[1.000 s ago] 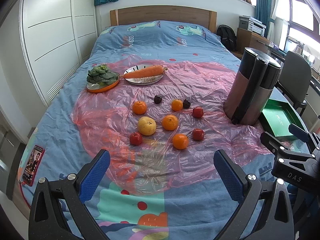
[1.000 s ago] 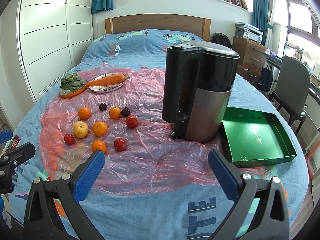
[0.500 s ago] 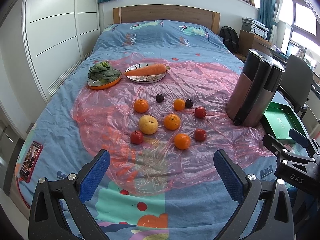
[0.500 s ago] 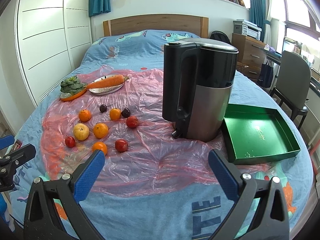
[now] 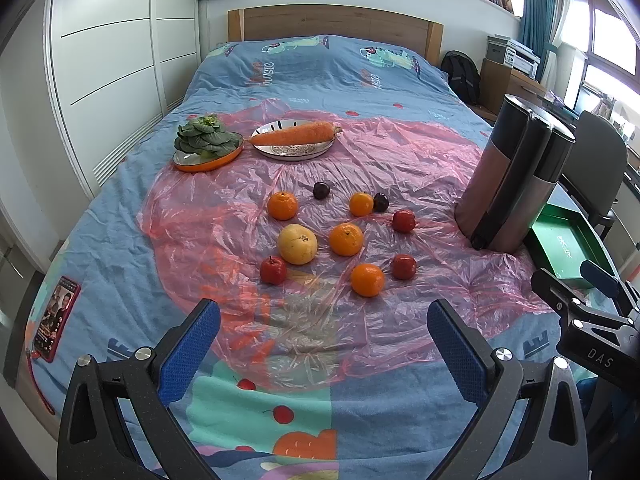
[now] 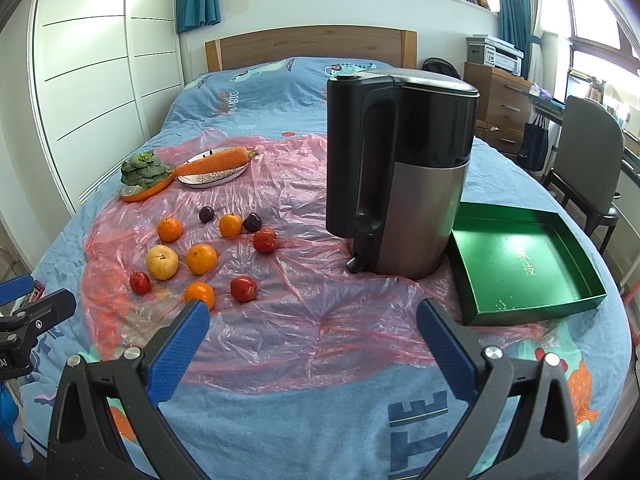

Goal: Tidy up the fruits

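Change since the earlier frame: both cameras have drawn slightly nearer the bed and tilted, so the fruit sits lower and larger in each view; no item on the bed has shifted.

Left gripper: jaws wide apart, holding nothing, hovering over the near edge of the pink plastic sheet.
Right gripper: jaws wide apart, holding nothing, above the sheet in front of the kettle.

Fruit, all loose on the sheet, left of the kettle:
- yellow pear, centre of the group.
- four oranges: far left, far right, middle, nearest.
- three red apples: one just left of and nearer than the pear, one toward the kettle, one beside the nearest orange.
- two dark plums: one at the far side, one touching the far right orange.

Other items:
- orange dish with leafy greens, far left of the sheet.
- patterned plate bearing a carrot, just beside the dish.
- green tray, right of the kettle, its corner close against the kettle base.
- phone lying at the left edge of the bed.
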